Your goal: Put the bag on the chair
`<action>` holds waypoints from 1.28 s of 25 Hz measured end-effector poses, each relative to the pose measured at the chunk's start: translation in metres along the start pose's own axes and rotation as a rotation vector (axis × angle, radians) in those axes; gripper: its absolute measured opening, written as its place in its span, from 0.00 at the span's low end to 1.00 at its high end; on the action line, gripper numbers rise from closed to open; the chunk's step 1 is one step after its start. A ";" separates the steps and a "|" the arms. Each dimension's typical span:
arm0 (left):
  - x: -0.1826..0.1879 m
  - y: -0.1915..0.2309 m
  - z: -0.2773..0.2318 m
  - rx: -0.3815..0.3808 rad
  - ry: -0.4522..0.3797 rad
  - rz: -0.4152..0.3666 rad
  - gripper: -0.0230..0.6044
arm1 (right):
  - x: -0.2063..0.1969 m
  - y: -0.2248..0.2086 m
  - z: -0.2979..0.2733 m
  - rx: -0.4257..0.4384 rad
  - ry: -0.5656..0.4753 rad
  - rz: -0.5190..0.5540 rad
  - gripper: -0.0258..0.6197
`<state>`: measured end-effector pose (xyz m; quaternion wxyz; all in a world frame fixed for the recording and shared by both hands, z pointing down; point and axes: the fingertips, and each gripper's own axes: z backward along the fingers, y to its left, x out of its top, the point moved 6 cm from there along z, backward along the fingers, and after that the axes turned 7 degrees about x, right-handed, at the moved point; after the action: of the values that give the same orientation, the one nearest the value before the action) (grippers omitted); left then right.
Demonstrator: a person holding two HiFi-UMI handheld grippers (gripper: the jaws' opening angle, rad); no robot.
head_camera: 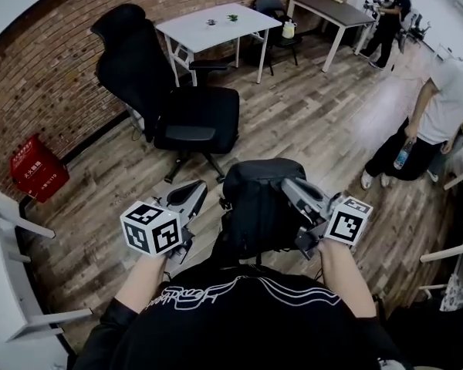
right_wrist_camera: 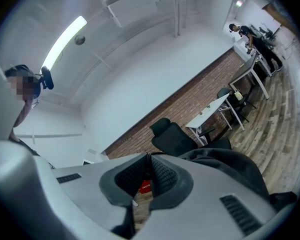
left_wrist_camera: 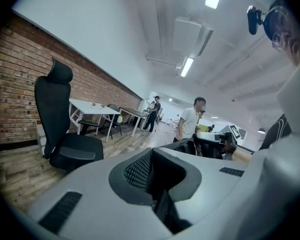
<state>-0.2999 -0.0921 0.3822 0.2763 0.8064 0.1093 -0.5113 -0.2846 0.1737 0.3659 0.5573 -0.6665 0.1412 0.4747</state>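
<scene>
A black backpack [head_camera: 258,206] hangs off the floor just in front of me. My right gripper [head_camera: 287,182] is shut on the bag's top, where the jaw tips meet. In the right gripper view [right_wrist_camera: 149,156] the bag's dark fabric [right_wrist_camera: 230,161] bulges to the right of the jaws. My left gripper [head_camera: 201,187] is left of the bag and apart from it, shut [left_wrist_camera: 151,151] with nothing between its pads. The black office chair [head_camera: 193,118] stands ahead and slightly left with its seat bare. It also shows as the chair [left_wrist_camera: 65,144] on the left and as the chair [right_wrist_camera: 175,136] behind the jaws.
A white table [head_camera: 216,25] stands behind the chair by the brick wall, with a dark table [head_camera: 332,6] and a second chair [head_camera: 278,10] further right. A red crate [head_camera: 38,168] sits left on the wood floor. One person [head_camera: 432,122] stands at the right, another [head_camera: 390,18] far back.
</scene>
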 end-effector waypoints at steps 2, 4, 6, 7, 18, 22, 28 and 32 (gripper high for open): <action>0.005 0.011 -0.025 -0.013 0.022 0.009 0.09 | 0.008 -0.019 -0.008 -0.018 0.002 -0.011 0.05; 0.012 0.023 -0.052 -0.027 0.049 0.018 0.09 | 0.017 -0.038 -0.018 -0.031 0.006 -0.023 0.05; 0.024 0.038 -0.079 -0.038 0.071 0.021 0.09 | 0.028 -0.058 -0.029 -0.032 0.015 -0.030 0.05; 0.031 0.047 -0.093 -0.041 0.079 0.021 0.09 | 0.036 -0.069 -0.036 -0.026 0.017 -0.033 0.05; 0.116 0.151 -0.252 -0.053 0.105 0.069 0.09 | 0.144 -0.208 -0.131 -0.025 0.023 -0.031 0.05; 0.137 0.180 -0.288 -0.034 0.105 0.077 0.09 | 0.175 -0.247 -0.168 -0.020 0.050 -0.001 0.05; 0.149 0.213 -0.324 0.050 0.095 0.105 0.09 | 0.216 -0.302 -0.206 0.045 0.064 -0.004 0.05; 0.155 0.229 -0.341 0.146 0.068 0.146 0.09 | 0.239 -0.328 -0.233 0.147 0.113 0.001 0.05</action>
<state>0.1356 -0.1072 0.4322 0.2495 0.8469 0.0222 -0.4690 0.1835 0.1625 0.3602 0.5956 -0.6495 0.2072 0.4248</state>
